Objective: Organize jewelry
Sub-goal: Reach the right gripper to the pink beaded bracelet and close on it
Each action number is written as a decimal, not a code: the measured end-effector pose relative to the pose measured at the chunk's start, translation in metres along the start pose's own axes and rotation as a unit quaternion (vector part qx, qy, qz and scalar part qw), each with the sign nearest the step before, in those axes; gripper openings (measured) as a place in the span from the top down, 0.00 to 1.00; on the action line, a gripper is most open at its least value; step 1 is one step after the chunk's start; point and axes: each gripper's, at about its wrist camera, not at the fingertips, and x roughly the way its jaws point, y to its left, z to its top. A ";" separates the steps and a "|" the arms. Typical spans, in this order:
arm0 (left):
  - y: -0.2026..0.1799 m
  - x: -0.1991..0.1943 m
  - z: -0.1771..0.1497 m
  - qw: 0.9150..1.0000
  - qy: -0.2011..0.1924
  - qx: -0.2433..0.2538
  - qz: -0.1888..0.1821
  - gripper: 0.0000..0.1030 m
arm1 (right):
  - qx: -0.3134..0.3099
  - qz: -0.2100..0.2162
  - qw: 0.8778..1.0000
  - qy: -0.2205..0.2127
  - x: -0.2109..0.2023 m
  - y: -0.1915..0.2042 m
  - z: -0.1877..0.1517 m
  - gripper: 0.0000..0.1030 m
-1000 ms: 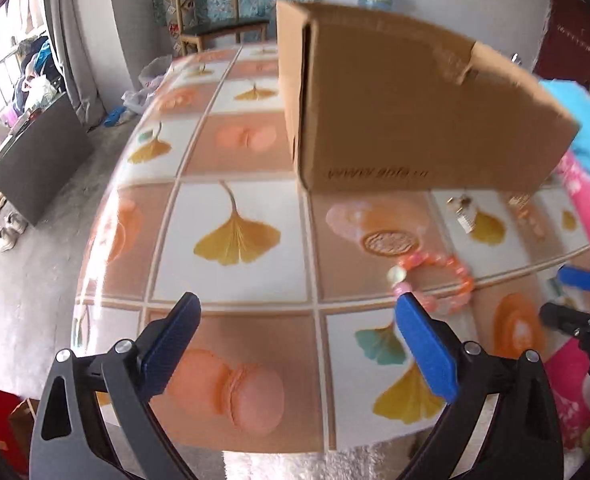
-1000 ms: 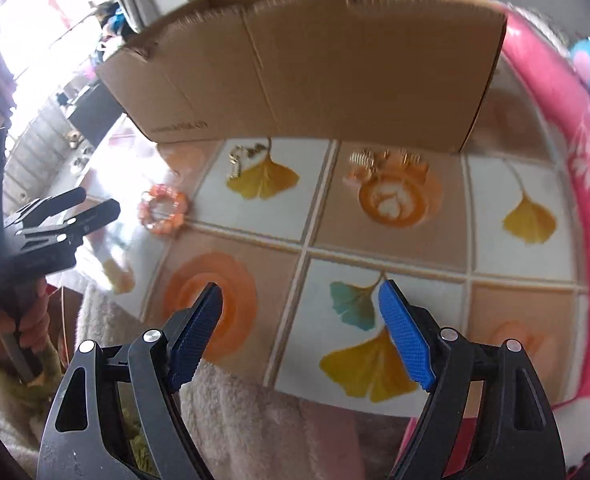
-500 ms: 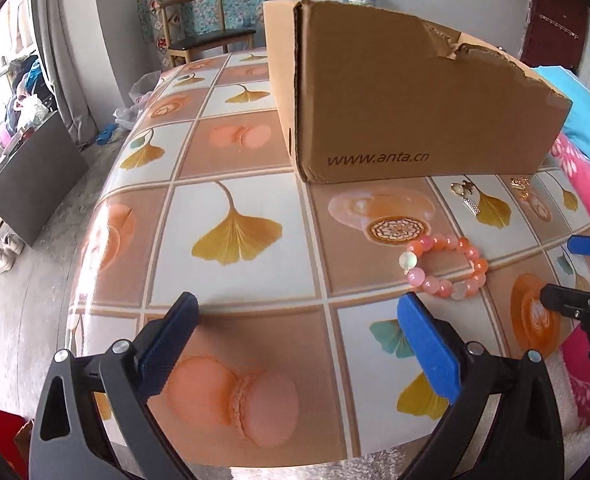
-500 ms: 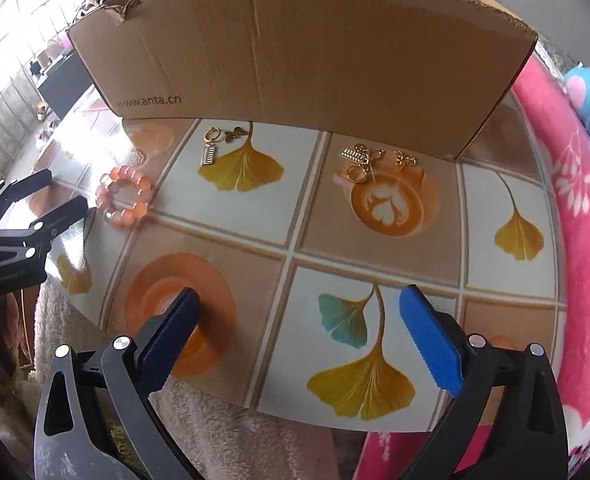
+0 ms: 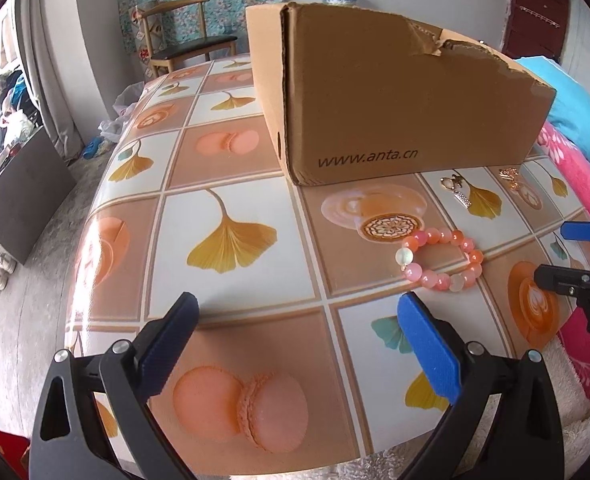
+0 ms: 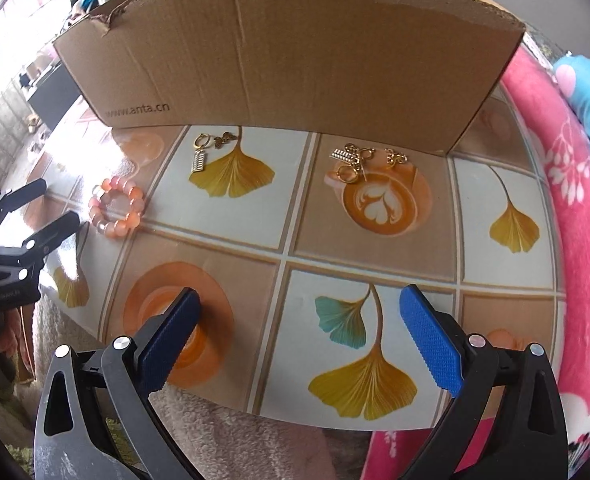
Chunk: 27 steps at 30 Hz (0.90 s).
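A pink-orange bead bracelet (image 5: 441, 258) lies on the patterned table, just ahead and right of my open, empty left gripper (image 5: 295, 322); it also shows in the right wrist view (image 6: 117, 210). Gold earrings (image 6: 205, 152) lie by the open cardboard box (image 6: 287, 52), with a second gold cluster (image 6: 353, 162) and a small gold piece (image 6: 395, 158) to their right. My right gripper (image 6: 299, 316) is open and empty near the table's front edge, well short of the gold pieces. The left gripper (image 6: 51, 212) shows at that view's left, close beside the bracelet.
The box (image 5: 395, 108) stands at the back of the table (image 5: 235, 152). A pink blanket (image 6: 575, 220) lies to the right and a fluffy cloth (image 6: 235, 440) at the front edge. A chair (image 5: 183, 40) stands beyond the table.
Both grippers have moved forward and lower toward the table. The bracelet and gold pieces now look nearer. The right gripper's jaws stand wider than a second ago.
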 end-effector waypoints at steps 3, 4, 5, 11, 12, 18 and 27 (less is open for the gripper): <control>0.001 0.001 0.000 1.000 -0.003 0.009 -0.007 0.05 | 0.032 -0.012 0.999 0.004 -0.005 -0.006 -0.001 0.08; 0.002 0.001 0.001 1.000 -0.004 0.013 -0.010 0.05 | 0.040 -0.014 0.999 -0.005 -0.009 -0.009 -0.002 0.08; 0.002 0.001 0.001 1.000 -0.006 0.014 -0.013 0.05 | 0.047 -0.011 0.999 -0.019 -0.016 -0.011 -0.004 0.08; 0.003 0.002 0.000 0.999 -0.014 0.022 -0.021 0.05 | 0.058 0.017 0.995 -0.080 -0.049 -0.022 -0.012 0.13; 0.003 0.002 0.000 0.999 -0.016 0.022 -0.021 0.05 | 0.059 0.023 0.994 -0.085 -0.052 -0.024 -0.012 0.16; 0.003 -0.005 -0.002 0.999 -0.029 0.016 -0.020 0.05 | 0.070 0.100 0.989 -0.081 -0.050 -0.021 -0.014 0.32; -0.003 -0.035 0.008 0.992 -0.074 -0.014 -0.104 0.24 | 0.056 0.203 0.975 -0.075 -0.029 0.012 0.006 0.60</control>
